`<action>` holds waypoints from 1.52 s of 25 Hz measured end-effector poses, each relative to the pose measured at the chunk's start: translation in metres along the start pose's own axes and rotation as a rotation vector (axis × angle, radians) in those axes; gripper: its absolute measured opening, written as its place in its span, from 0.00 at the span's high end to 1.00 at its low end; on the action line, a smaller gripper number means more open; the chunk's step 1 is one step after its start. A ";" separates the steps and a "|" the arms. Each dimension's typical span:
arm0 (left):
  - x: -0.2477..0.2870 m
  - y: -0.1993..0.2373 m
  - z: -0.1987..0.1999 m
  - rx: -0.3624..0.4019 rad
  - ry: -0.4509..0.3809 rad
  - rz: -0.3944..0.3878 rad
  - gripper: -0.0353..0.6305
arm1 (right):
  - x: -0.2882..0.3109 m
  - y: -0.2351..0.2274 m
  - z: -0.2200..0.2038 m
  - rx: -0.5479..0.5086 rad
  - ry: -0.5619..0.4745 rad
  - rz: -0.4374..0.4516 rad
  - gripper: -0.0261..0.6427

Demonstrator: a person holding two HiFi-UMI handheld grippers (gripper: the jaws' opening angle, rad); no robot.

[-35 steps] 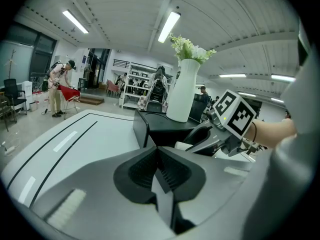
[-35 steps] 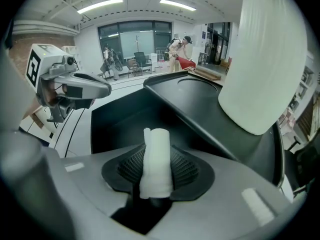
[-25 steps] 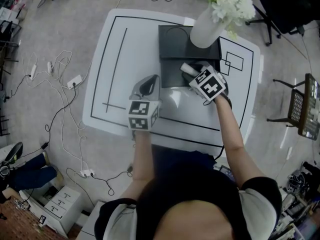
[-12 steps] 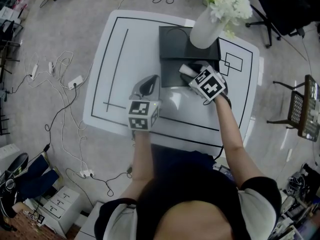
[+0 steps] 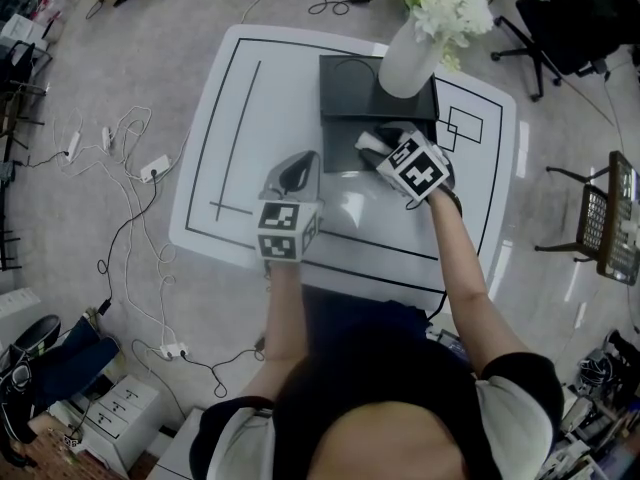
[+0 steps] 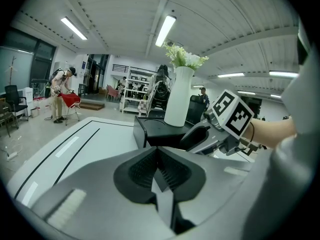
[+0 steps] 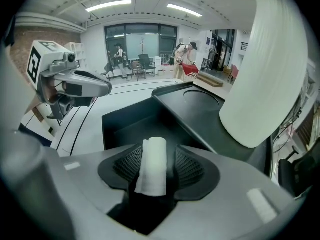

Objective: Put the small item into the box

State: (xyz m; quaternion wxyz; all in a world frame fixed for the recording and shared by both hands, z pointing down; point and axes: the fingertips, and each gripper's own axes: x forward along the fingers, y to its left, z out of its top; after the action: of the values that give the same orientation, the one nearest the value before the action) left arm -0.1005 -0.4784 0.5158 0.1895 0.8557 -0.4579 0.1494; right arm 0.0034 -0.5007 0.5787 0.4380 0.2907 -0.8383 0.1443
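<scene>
The small item is a white rolled piece standing between the pads of my right gripper. Its jaws are opening, and a gap shows on the roll's right side. The roll hangs over the open black box, seen from the head as a white tip above the box's hollow. My left gripper hovers over the white table just left of the box. Its jaws are shut with nothing between them.
A tall white vase with white flowers stands on the box's flat lid, close to the right gripper. Black lines mark the table. Cables and a power strip lie on the floor to the left; chairs stand at right.
The right gripper's jaws have spread a little around the white roll over the box. Both hands stay in nearly the same place.
</scene>
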 end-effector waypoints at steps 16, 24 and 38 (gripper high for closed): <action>-0.015 -0.017 0.010 0.033 -0.031 -0.007 0.94 | -0.029 0.006 0.005 -0.014 -0.049 -0.038 0.64; -0.022 -0.030 0.015 0.047 -0.050 -0.009 0.94 | -0.050 0.012 0.007 -0.028 -0.081 -0.073 0.64; -0.041 -0.060 0.019 0.079 -0.067 -0.019 0.94 | -0.089 0.018 -0.012 0.057 -0.148 -0.137 0.69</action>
State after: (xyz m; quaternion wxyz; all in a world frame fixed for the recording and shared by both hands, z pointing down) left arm -0.0708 -0.4270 0.4703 0.1415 0.8712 -0.4498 0.1367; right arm 0.0396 -0.4487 0.5129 0.3754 0.3695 -0.8421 0.1159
